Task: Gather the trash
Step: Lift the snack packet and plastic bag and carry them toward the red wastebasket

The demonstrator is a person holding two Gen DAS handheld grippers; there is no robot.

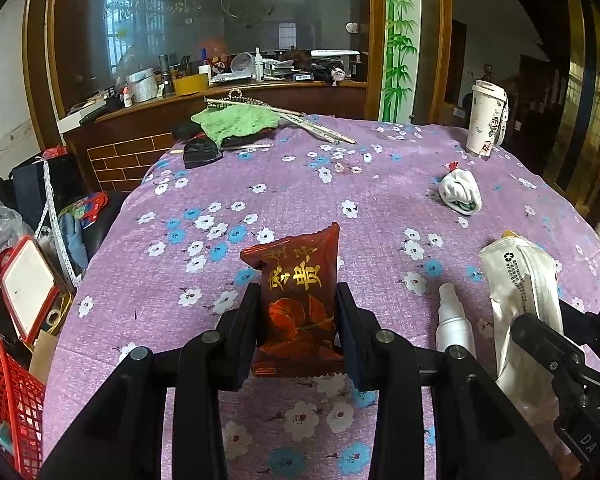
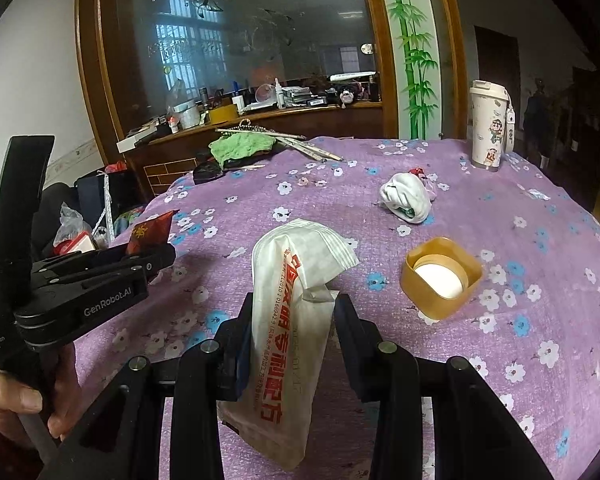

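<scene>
Both tools level: left (image 1: 298, 320) grips red wrapper (image 1: 296, 300), right (image 2: 294, 320) white packet (image 2: 288, 340).

A purple tablecloth (image 1: 300, 200) scattered with white and blue flowers, a dark red snack packet (image 1: 296, 304) lettered in gold, a white paper bag (image 2: 288, 344) printed in red

We see the left hand-held gripper (image 1: 298, 312) clamped on a red snack packet (image 1: 296, 300), fingers level, pointing forward. The right hand-held gripper (image 2: 294, 320) pinches a white paper packet (image 2: 288, 340), jaws nearly closed. The person's left hand (image 2: 24, 400) grips the left handle.
</scene>
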